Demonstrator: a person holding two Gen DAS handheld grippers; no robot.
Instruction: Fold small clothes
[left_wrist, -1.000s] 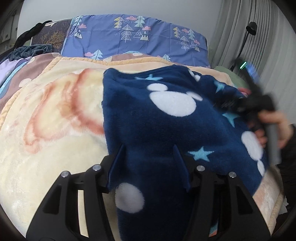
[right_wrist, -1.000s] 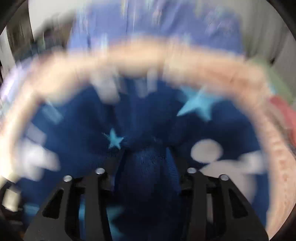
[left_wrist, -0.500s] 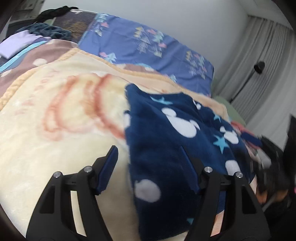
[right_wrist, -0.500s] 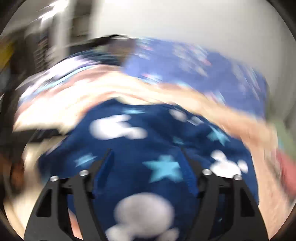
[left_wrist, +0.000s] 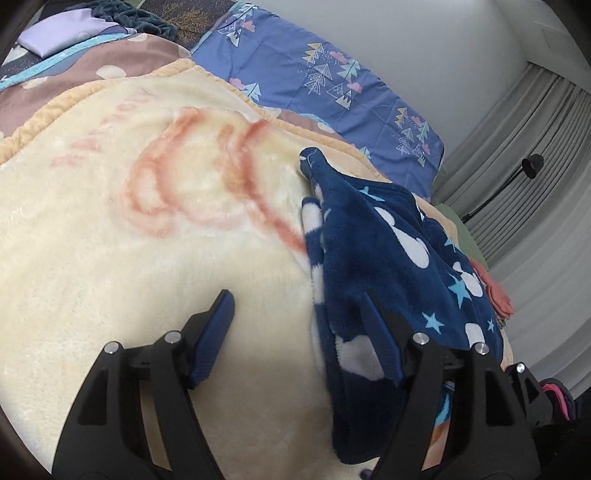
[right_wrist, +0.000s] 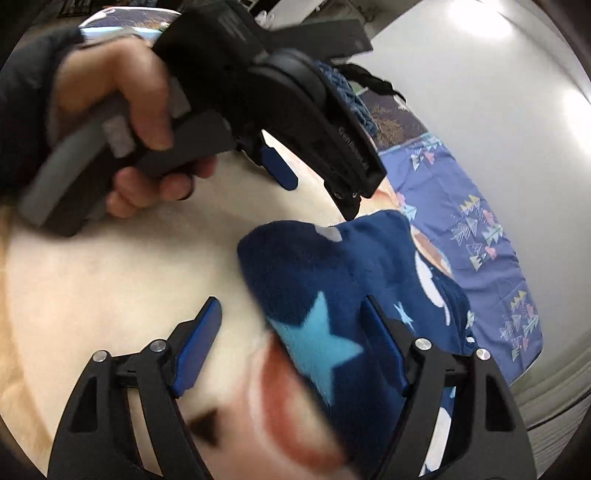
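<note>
- across the cream blanket (left_wrist: 110, 258) that is covering the bed, the folded navy fleece garment (left_wrist: 373, 258) is lying with its long axis running away from both cameras, toward the purple pillow (left_wrist: 325, 74).
- beside it, the left gripper (left_wrist: 299, 332) is opening, nothing pinched; the garment's edge is lying under its right finger.
- the right gripper (right_wrist: 291, 343) is opening too, the near corner loose between its jaws, so it is probably nearer.

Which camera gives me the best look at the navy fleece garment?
Left wrist view: the navy fleece garment lies sharp, nearly whole, on the cream blanket. Right wrist view shows only a blurred, close corner.
</note>
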